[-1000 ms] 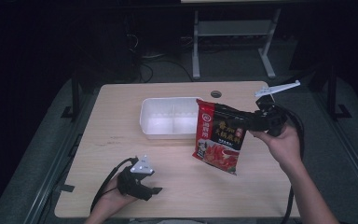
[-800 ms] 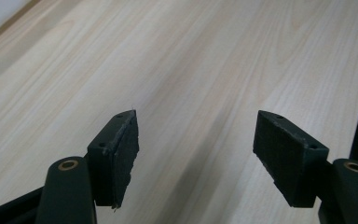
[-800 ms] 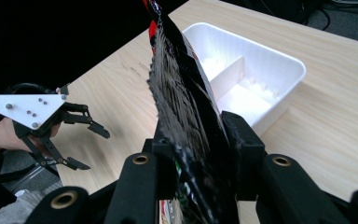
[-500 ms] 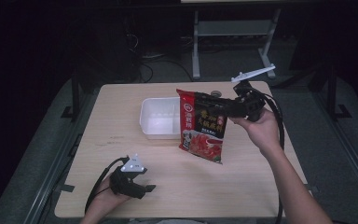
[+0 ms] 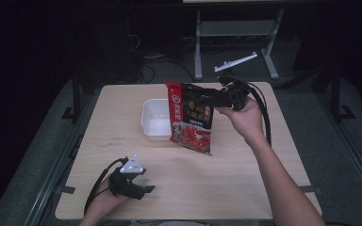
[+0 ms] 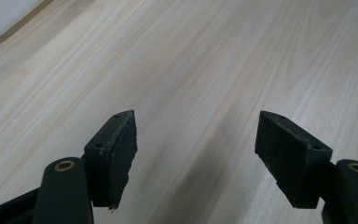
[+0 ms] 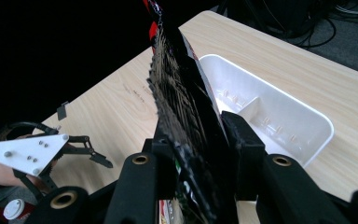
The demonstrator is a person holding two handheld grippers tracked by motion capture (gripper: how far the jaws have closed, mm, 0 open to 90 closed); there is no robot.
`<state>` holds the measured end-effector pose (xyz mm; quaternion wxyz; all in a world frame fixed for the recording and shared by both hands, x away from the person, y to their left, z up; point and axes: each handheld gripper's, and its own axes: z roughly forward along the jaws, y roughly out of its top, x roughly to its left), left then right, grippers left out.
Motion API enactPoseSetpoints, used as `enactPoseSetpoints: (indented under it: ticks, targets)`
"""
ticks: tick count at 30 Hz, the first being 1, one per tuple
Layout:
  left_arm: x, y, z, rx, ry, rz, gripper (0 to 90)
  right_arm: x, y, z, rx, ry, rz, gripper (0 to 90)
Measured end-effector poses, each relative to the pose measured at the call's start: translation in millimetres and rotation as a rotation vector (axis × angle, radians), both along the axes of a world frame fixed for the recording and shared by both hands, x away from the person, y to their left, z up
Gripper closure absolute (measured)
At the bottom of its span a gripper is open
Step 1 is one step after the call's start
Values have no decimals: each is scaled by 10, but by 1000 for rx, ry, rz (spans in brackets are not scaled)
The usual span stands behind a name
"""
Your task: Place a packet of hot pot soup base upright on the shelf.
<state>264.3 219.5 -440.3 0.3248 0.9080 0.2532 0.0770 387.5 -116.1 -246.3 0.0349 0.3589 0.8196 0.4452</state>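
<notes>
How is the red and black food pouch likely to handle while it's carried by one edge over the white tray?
Probably floppy: the pouch hangs from the right tool by its edge, its lower part drooping. Likely light, since an edge pinch alone holds it up. The glossy film may be slippery, so it could slide or swing above the tray.

A light wooden table stands before a grey metal frame

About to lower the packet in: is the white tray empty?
Looks empty: the right gripper view shows the white tray with a bare floor and divider. The packet hides part of it from above.
</notes>
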Motion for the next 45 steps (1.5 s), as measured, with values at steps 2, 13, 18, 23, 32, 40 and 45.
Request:
enactPoseSetpoints:
  ticks: [2,13,18,23,32,40,45]
  targets:
    - [-4,-7,0,0,-3,-5,292,29,55,22,-7,-2,1,676]
    - [2,18,-9,0,-3,0,291,220,285,101,9,-12,-21,676]
    - [9,25,-11,-1,-2,0,290,326,389,102,-5,-14,-35,676]
    - [8,17,-29,-1,3,-1,289,423,466,60,-7,-4,-42,676]
    - [18,30,-40,3,5,-1,289,585,630,40,-36,-15,-78,675]
    - [13,19,-48,2,4,-3,287,707,773,-32,-35,-9,-107,675]
    - [27,46,-44,-2,4,1,285,789,903,-72,-42,-18,-129,674]
